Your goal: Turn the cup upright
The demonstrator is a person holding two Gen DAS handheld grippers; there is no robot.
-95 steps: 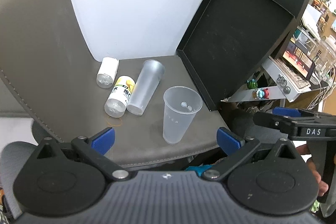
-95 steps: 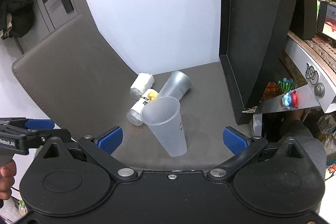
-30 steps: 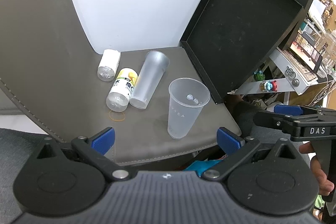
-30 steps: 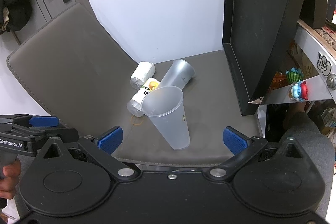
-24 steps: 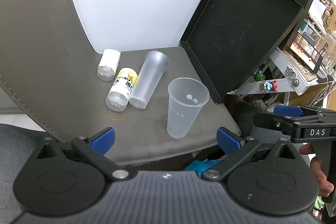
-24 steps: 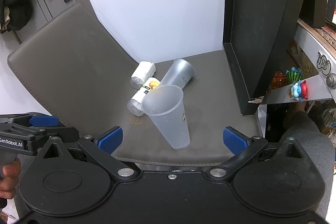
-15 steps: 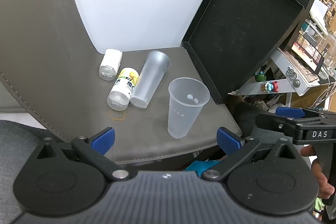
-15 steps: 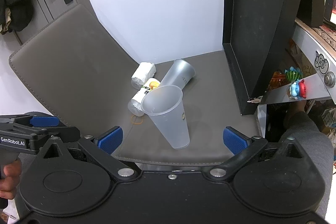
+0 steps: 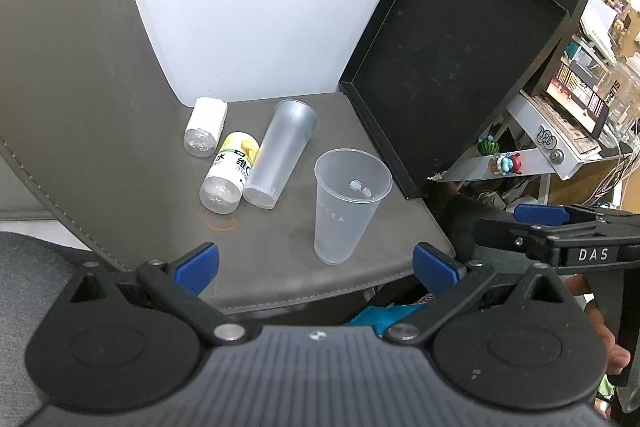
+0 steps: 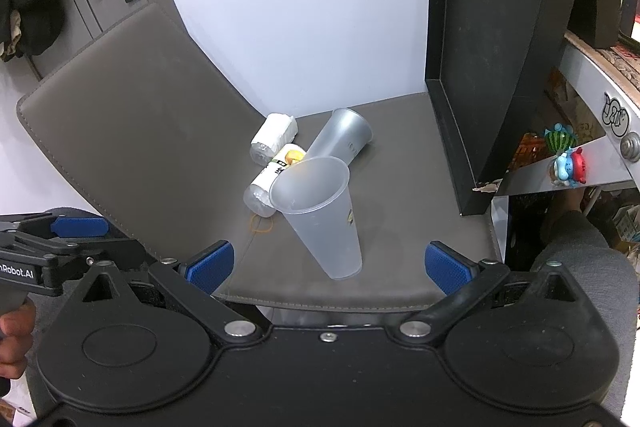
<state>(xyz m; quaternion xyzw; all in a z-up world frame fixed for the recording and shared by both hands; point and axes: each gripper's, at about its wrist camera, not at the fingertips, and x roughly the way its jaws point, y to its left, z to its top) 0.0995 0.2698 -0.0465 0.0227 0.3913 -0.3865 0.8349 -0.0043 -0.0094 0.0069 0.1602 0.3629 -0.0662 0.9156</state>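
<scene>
A clear plastic cup (image 9: 346, 203) stands upright, mouth up, near the front of the grey mat (image 9: 100, 87); it also shows in the right wrist view (image 10: 324, 223). A second frosted cup (image 9: 280, 153) lies on its side behind it, seen too in the right wrist view (image 10: 340, 143). My left gripper (image 9: 316, 263) is open and empty, held back from the mat's front edge. My right gripper (image 10: 328, 261) is open and empty, just in front of the upright cup. Each gripper shows at the edge of the other's view.
Two small bottles (image 9: 230, 171) (image 9: 204, 127) lie beside the fallen cup, with a rubber band (image 9: 220, 223) in front. A black tray (image 9: 444, 67) leans upright at the mat's right edge. A cluttered shelf (image 9: 560, 143) stands further right.
Both grippers have drifted slightly; the views shift a little. The cups and bottles have not moved.
</scene>
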